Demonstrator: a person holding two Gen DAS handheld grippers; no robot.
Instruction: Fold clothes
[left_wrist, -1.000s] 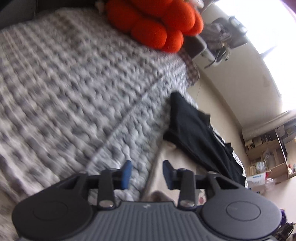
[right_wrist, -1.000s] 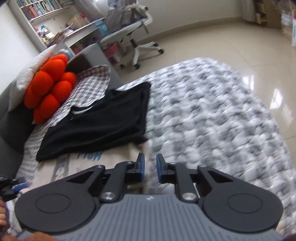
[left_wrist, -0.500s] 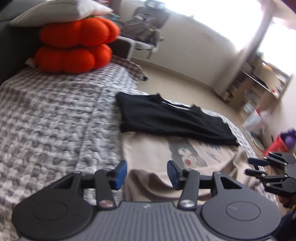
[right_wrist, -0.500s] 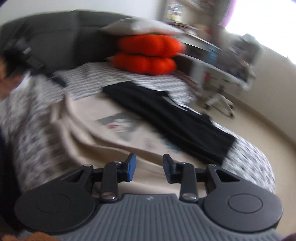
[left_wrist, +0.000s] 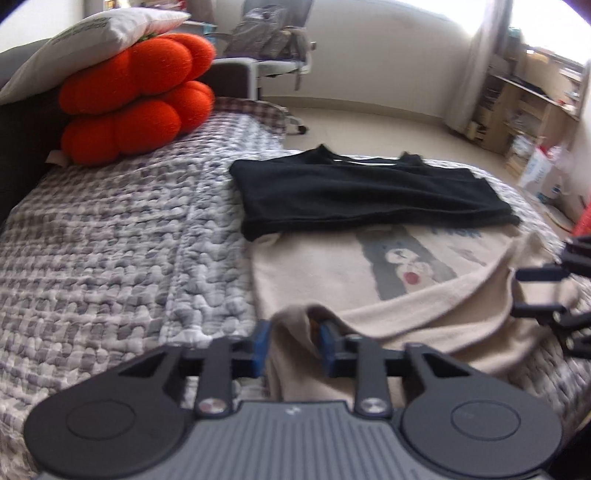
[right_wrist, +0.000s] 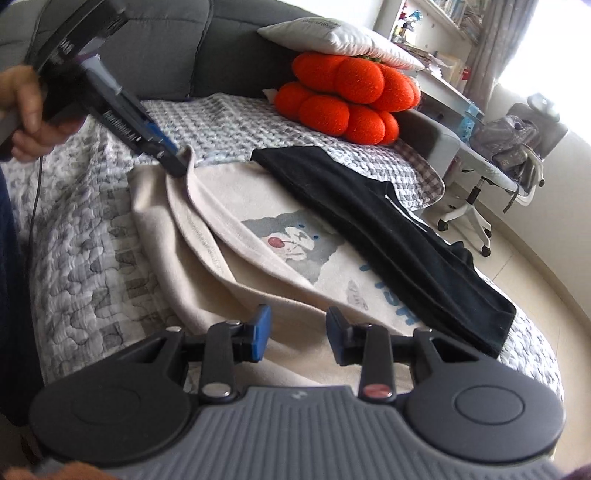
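A beige shirt with a cartoon print lies on the bed, and a folded black shirt rests across its far end. My left gripper is closing, with a raised fold of the beige hem pinched between its blue pads. In the right wrist view this left gripper lifts that corner of the beige shirt slightly. My right gripper stands open just above the near beige edge, nothing between its pads. The black shirt lies beyond it. The right gripper also shows at the left wrist view's right edge.
A grey-and-white quilt covers the bed. An orange lobed cushion under a white pillow sits at the headboard. An office chair and desk stand past the bed; shelves line the far wall. A person's hand holds the left gripper.
Both views have rolled level and swung onto the shirts. The left jaws have narrowed onto the beige hem. The right gripper has opened wider and come to the near beige edge.
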